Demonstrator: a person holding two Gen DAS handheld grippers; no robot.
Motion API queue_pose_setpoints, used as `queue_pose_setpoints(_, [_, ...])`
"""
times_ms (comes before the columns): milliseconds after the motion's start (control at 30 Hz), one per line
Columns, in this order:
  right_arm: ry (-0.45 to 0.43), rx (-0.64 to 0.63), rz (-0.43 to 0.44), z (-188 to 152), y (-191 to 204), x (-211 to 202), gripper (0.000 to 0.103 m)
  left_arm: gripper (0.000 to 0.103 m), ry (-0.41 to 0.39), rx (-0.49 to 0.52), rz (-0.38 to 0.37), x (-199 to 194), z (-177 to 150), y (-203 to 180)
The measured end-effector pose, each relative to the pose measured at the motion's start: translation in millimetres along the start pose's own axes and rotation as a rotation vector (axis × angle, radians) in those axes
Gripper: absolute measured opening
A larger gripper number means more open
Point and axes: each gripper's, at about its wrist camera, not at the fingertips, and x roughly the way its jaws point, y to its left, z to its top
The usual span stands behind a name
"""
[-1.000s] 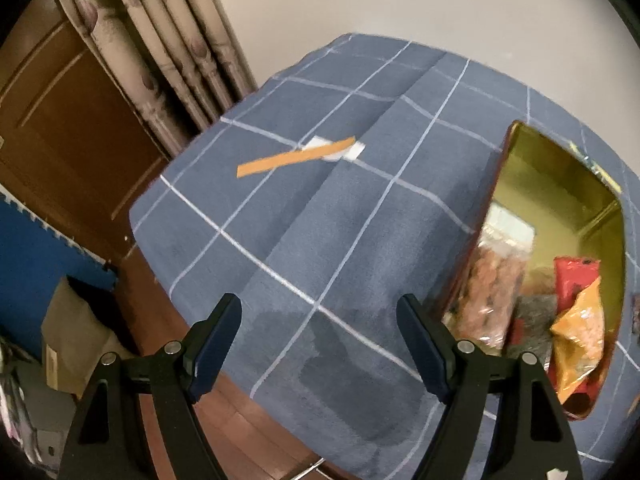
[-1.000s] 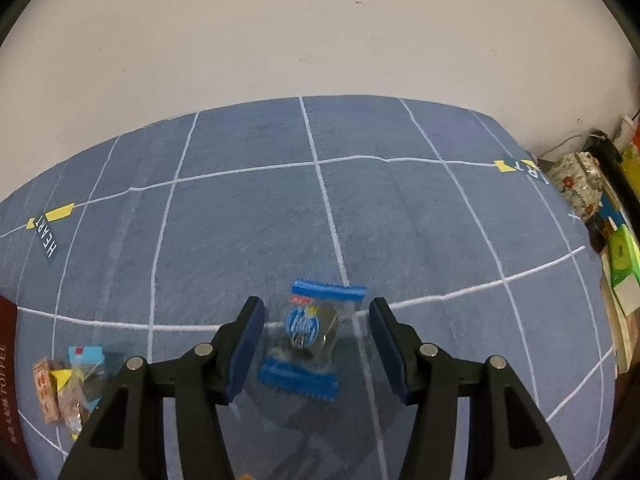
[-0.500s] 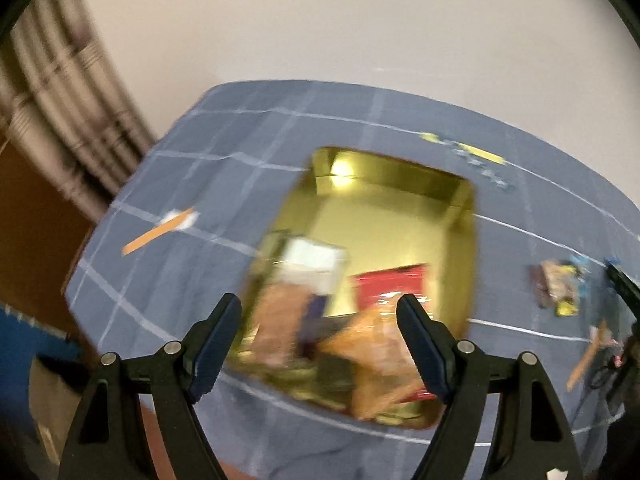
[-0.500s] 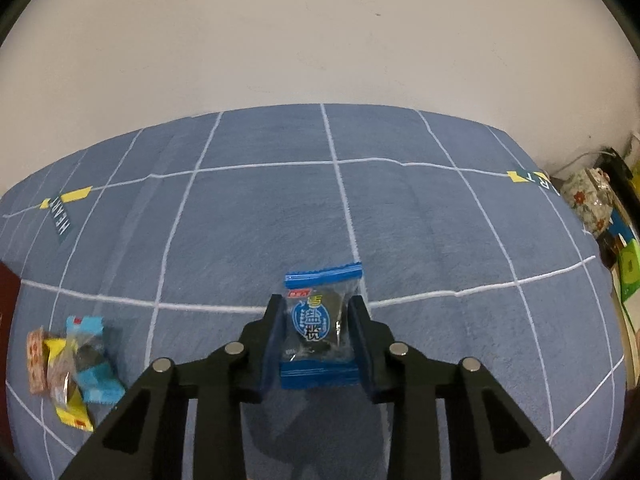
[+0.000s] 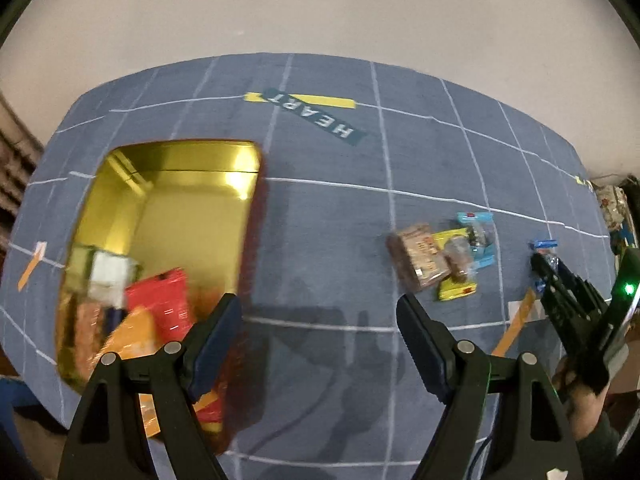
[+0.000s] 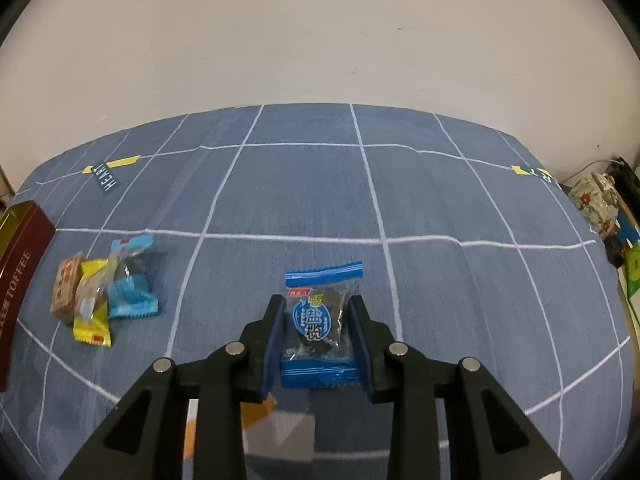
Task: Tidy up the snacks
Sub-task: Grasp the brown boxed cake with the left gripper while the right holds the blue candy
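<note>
The right tool point(image 6: 316, 334) is gripping a blue snack packet point(image 6: 320, 328), its two fingers closed against the packet's left and right sides, at lower center of the right wrist view. The packet's long axis is running straight ahead along the fingers, its crimped blue ends sticking out front and back. It seems to be lifted just off the counter point(image 6: 440, 208), though whether it is touching the cloth cannot be told. White characters on a round blue label are showing through the clear middle, with a small red mark above them; neither is clear enough to read reliably.

The gold tin point(image 5: 160, 200) is where the packet probably needs to go, and it is lying well off to the left: in the right wrist view only its dark red side wall is showing at the left edge, printed with "TOFFEE". Between the tool and the tin, a small pile of snacks point(image 6: 100, 288) is lying at middle left.

The left tool point(image 5: 320, 332) is hanging wide open and empty, near the tin's right rim. The tin is already holding several packets. A printed "HEART" label point(image 5: 316, 114) is lying at upper center of the cloth.
</note>
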Motion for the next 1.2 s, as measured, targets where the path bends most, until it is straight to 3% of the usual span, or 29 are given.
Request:
queue_pose_setpoints(267, [0.0, -0.003, 0.008, -8, -5, -6, 0.032, 0.076, 0.084, -0.063, -0.129, 34, 15, -20])
queue_pose_setpoints(467, [0.001, -0.01, 0.006, -8, -3, -6, 0.034, 0.074, 0.139, -0.119, -0.174, 54, 28, -34])
queue_pose_setpoints(800, [0.0, -0.001, 0.019, -8, -4, -6, 0.034, 0.062, 0.19, -0.156, -0.131, 81, 35, -45])
queue_pose_setpoints(1200, [0.002, -0.009, 0.019, -7, -3, -6, 0.037, 0.054, 0.17, -0.121, -0.059, 90, 44, -58])
